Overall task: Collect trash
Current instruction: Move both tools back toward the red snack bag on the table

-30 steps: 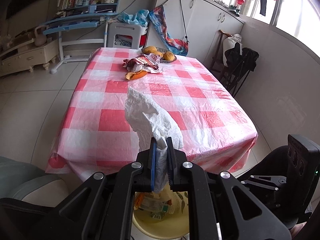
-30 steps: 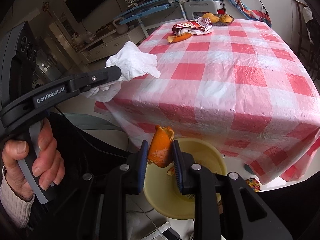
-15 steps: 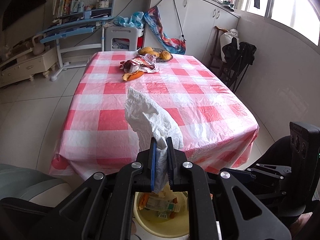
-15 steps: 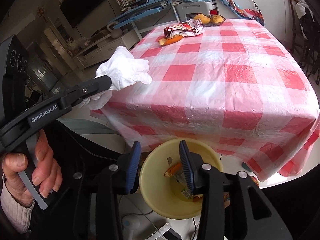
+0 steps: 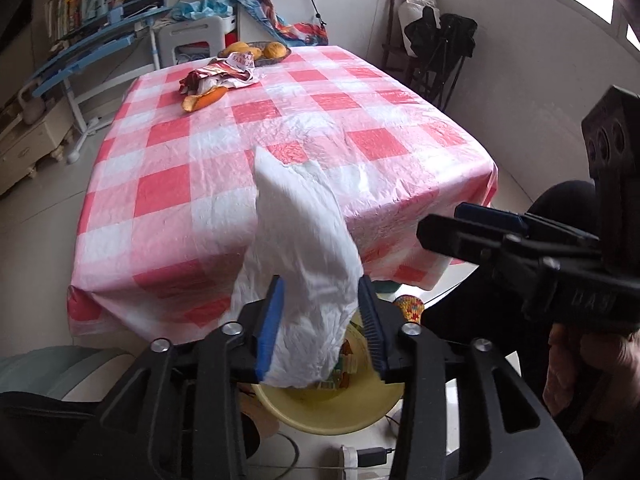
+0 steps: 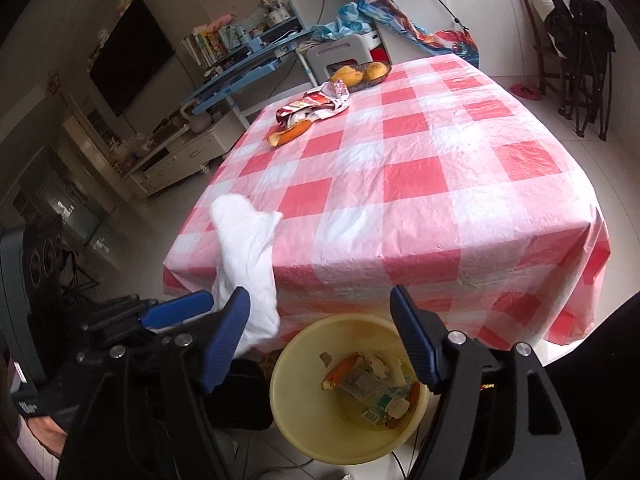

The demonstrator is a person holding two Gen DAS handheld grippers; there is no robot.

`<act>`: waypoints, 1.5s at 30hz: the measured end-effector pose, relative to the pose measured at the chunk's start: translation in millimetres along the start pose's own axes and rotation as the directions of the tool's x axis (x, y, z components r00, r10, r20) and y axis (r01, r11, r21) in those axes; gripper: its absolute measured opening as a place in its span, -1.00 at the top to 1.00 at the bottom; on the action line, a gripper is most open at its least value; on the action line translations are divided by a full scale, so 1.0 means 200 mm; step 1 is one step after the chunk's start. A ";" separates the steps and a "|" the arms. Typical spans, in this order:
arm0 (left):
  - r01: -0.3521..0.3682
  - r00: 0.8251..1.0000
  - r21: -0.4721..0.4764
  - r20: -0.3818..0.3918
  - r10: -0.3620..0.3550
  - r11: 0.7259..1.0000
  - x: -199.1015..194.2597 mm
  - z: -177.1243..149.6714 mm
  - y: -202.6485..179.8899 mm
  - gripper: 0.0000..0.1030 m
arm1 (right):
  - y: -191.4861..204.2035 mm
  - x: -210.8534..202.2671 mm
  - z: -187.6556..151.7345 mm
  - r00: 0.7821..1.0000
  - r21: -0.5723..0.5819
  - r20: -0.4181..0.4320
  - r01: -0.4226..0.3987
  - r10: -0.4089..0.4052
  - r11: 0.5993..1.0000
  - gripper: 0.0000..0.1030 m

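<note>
While the white tissue (image 5: 304,264) hides much of the yellow bin (image 6: 304,432), both grippers' fingers stand wide apart.

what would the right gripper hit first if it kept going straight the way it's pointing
Most likely the front edge of the checked tablecloth, which hangs between the open right gripper fingers. The yellow bin sits lower, under that line, though depth is unclear.
</note>
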State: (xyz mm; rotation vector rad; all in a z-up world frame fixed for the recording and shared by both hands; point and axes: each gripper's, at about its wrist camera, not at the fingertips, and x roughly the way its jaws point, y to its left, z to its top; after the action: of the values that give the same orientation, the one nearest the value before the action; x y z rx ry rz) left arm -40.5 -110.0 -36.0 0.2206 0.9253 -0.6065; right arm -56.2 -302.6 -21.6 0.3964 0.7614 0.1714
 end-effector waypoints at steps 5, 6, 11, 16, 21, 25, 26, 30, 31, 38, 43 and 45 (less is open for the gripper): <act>-0.084 0.993 -0.021 0.082 0.085 0.996 -0.08 0.03 0.04 -0.34 | -0.04 0.01 0.01 1.000 0.043 0.008 0.028 -0.028 0.999 -0.41; -0.095 0.990 -0.047 0.098 0.099 0.994 -0.09 0.04 0.07 -0.39 | -0.03 0.01 0.01 0.999 0.037 0.005 0.034 -0.034 0.999 -0.42; -0.116 0.980 -0.190 0.140 0.144 0.975 -0.15 0.06 0.21 -0.47 | 0.01 0.05 -0.01 0.998 -0.023 -0.015 0.059 -0.059 0.998 -0.46; -0.100 0.974 -0.302 0.164 0.155 0.948 -0.17 0.07 0.32 -0.48 | 0.03 0.07 -0.02 0.997 -0.059 -0.021 0.071 -0.072 0.996 -0.47; -0.070 0.964 -0.421 0.204 0.169 0.904 -0.21 0.06 0.42 -0.48 | 0.06 0.06 -0.01 0.998 -0.064 -0.011 0.056 -0.057 0.996 -0.47; -0.063 0.954 -0.481 0.229 0.195 0.874 -0.25 0.05 0.46 -0.48 | 0.11 0.06 0.05 1.000 -0.072 0.004 0.021 -0.021 0.997 -0.47; -0.060 0.953 -0.488 0.231 0.196 0.871 -0.25 0.05 0.46 -0.48 | 0.12 0.07 0.07 1.000 -0.086 0.008 0.015 -0.015 0.996 -0.47; -0.069 0.951 -0.505 0.228 0.210 0.861 -0.25 0.11 0.49 -0.48 | 0.19 0.12 0.20 1.000 -0.152 0.021 0.008 -0.005 0.988 -0.47; -0.079 0.950 -0.508 0.223 0.220 0.857 -0.24 0.14 0.50 -0.48 | 0.20 0.16 0.25 1.000 -0.165 0.018 0.008 -0.005 0.986 -0.47; -0.098 0.943 -0.552 0.214 0.254 0.828 -0.19 0.31 0.65 -0.48 | 0.37 0.49 0.58 1.000 -0.270 -0.002 0.024 -0.025 0.962 -0.47; -0.074 0.960 -0.617 0.170 0.225 0.784 -0.09 0.27 0.74 -0.48 | 0.54 0.80 0.78 0.993 -0.425 0.011 0.111 -0.118 0.898 -0.47; -0.051 0.966 -0.634 0.166 0.200 0.772 -0.06 0.26 0.76 -0.48 | 0.59 0.93 0.84 0.987 -0.480 0.007 0.146 -0.163 0.865 -0.47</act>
State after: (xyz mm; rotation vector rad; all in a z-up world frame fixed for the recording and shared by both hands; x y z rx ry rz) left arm 77.1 -4.7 -7.2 -0.3833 0.8359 -0.1629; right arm 193.5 -188.9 17.9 -0.1426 0.7519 0.2095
